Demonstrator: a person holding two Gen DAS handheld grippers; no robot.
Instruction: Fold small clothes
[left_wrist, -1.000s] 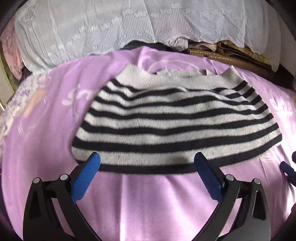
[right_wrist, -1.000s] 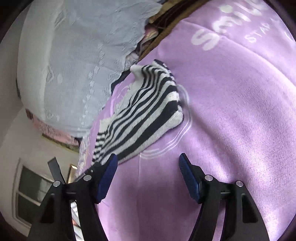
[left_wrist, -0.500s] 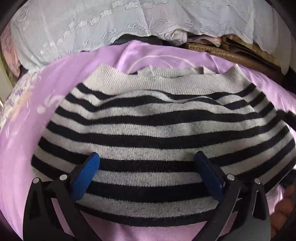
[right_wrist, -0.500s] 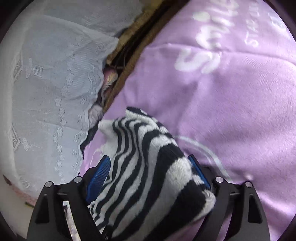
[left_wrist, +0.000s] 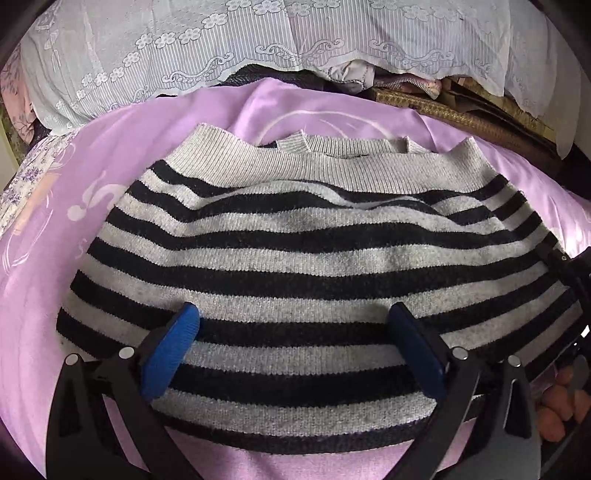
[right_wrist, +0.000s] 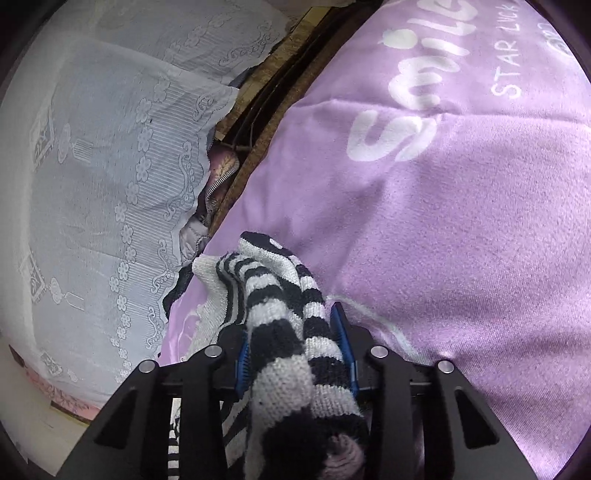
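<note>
**Item: striped sweater, side fold in hand**

We record the striped sweater (left_wrist: 295, 258) flat on the purple blanket (left_wrist: 229, 110). Right gripper (right_wrist: 295, 347) pinches its bunched edge; left gripper (left_wrist: 295, 343) spread above the hem. Next, we judge: carry the edge across, left steadying.

Open purple blanket (right_wrist: 461, 236) to the right of the right gripper (right_wrist: 295, 354): unobstructed passage. Gap between its pads filled by bunched striped sweater (right_wrist: 280, 332). Left gripper (left_wrist: 295, 350) spread wide above the sweater (left_wrist: 303, 251), fabric directly beneath both fingers. Far edge blocked by white lace cloth (left_wrist: 258, 44) draped over piled items. Bare blanket (left_wrist: 44, 280) at the left flank.
</note>
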